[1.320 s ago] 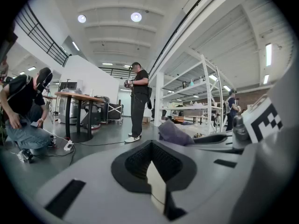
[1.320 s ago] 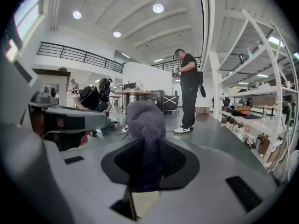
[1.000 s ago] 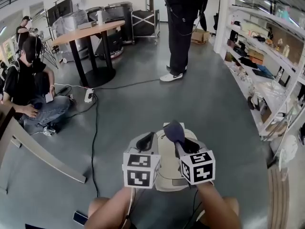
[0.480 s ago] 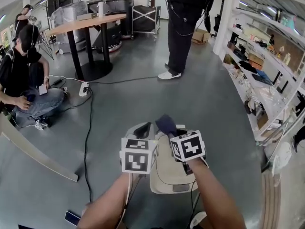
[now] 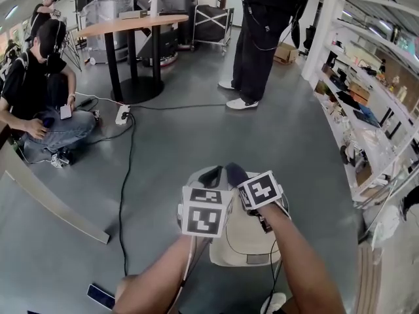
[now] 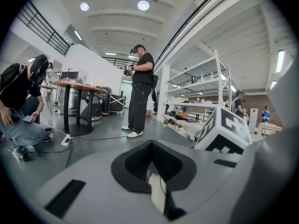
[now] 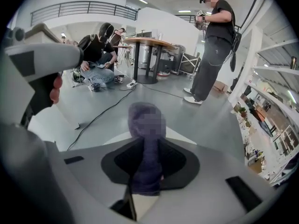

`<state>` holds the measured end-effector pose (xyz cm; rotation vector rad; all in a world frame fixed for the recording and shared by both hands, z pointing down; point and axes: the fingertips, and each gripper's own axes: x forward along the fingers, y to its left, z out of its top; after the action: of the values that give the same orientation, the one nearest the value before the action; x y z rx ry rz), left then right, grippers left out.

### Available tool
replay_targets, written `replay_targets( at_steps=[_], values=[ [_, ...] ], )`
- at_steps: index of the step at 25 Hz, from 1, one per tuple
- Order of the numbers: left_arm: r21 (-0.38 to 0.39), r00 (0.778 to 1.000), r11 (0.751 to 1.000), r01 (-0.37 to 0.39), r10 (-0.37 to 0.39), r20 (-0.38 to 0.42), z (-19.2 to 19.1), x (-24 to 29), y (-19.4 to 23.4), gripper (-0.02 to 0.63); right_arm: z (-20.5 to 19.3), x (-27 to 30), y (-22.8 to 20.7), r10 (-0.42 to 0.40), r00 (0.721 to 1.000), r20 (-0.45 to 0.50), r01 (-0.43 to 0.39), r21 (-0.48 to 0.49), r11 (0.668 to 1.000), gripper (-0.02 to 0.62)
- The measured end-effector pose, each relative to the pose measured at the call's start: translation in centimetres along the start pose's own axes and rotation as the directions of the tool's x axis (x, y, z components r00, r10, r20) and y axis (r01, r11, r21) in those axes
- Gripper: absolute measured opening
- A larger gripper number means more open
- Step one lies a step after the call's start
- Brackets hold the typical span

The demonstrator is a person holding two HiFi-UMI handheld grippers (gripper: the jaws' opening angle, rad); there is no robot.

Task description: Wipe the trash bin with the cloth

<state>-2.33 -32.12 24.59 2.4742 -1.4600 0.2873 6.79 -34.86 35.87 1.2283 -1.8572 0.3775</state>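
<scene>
From above, the cream plastic trash bin (image 5: pixel 245 244) lies on the grey floor right under both tools, by the person's legs. The left gripper (image 5: pixel 211 174) sits over the bin's upper left edge. The right gripper (image 5: pixel 241 183) is just beside it, with a wad of purple cloth (image 5: pixel 234 171) sticking out of its tip over the top of the bin. I can't tell whether the cloth actually touches the bin. A black cable (image 5: pixel 124 195) runs across the floor to the left. Further back, a person in black stands (image 5: pixel 262 38) and another sits on the floor (image 5: pixel 39 103) near a round wooden table (image 5: pixel 134 25).

In the left gripper view, the left gripper (image 6: pixel 150 160) has its dark jaws pressed together with nothing gripped between them.

In the right gripper view, the right gripper (image 7: pixel 145 171) is clenched on the purple cloth (image 7: pixel 145 164), which stands up out of the jaws.
</scene>
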Motion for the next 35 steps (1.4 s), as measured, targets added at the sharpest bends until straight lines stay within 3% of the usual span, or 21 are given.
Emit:
replay_targets(
  at_steps=[10,17,24,29,35],
  values=[
    [0.041,0.999,0.999,-0.024,0.023,0.027,0.5,-0.5,0.0,0.000,-0.4,0.5,-1.6,0.000,0.999,-0.046,0.000,0.008,1.000,0.092],
    [-0.001,1.000,1.000,0.000,0.000,0.008,0.2,-0.6,-0.3,0.000,-1.4,0.5,-4.1,-0.037,0.997,-0.060,0.040,0.041,0.998,0.092],
    [0.027,1.000,1.000,0.014,-0.014,0.005,-0.2,-0.4,-1.2,0.000,-2.8,0.3,-6.4,-0.082,0.994,-0.070,0.085,0.051,0.995,0.092],
    [0.051,1.000,0.998,0.021,-0.021,-0.009,-0.5,-0.1,-1.8,0.000,-3.4,0.2,-7.9,-0.073,0.995,-0.066,0.079,0.104,0.991,0.092],
    [0.027,1.000,1.000,-0.011,0.010,0.009,-0.4,-0.6,-0.7,0.000,-4.2,0.0,-9.2,-0.054,0.996,-0.064,0.064,0.156,0.986,0.092]
  ],
)
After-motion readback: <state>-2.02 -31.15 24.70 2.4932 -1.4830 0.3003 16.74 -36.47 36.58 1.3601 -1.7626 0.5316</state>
